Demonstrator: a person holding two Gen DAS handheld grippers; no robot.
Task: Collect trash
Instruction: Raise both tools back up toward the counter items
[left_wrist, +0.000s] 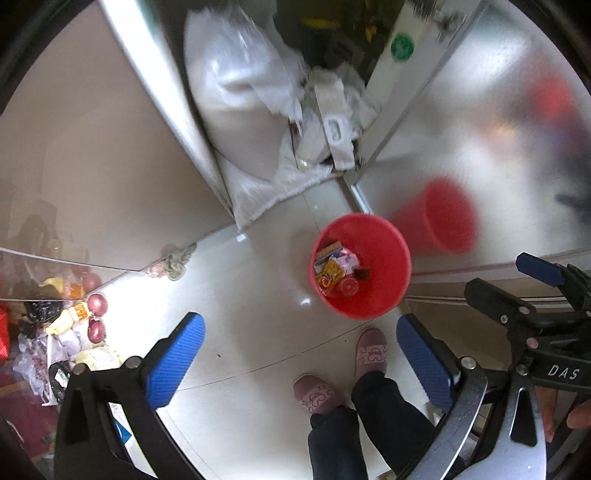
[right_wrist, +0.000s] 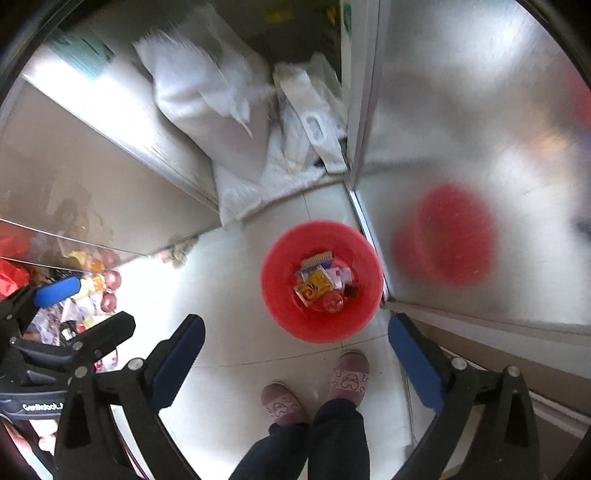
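Below, the red bucket (right_wrist: 321, 282) holds colourful wrappers (right_wrist: 314, 284); left tool (left_wrist: 295, 363) and right tool (right_wrist: 295, 363) gape empty.

Both grippers are pointing almost straight down. The left gripper (left_wrist: 301, 360) is standing wide open, its blue pads (left_wrist: 176, 357) well apart with nothing between them. The right gripper (right_wrist: 295, 363) is likewise gaping, its blue pads (right_wrist: 415, 363) spread and empty. Each gripper is showing at the edge of the other's view, side by side. The person is standing below, dark trouser legs (right_wrist: 341, 439) and pink slippers (right_wrist: 351, 376) side by side, toes forward
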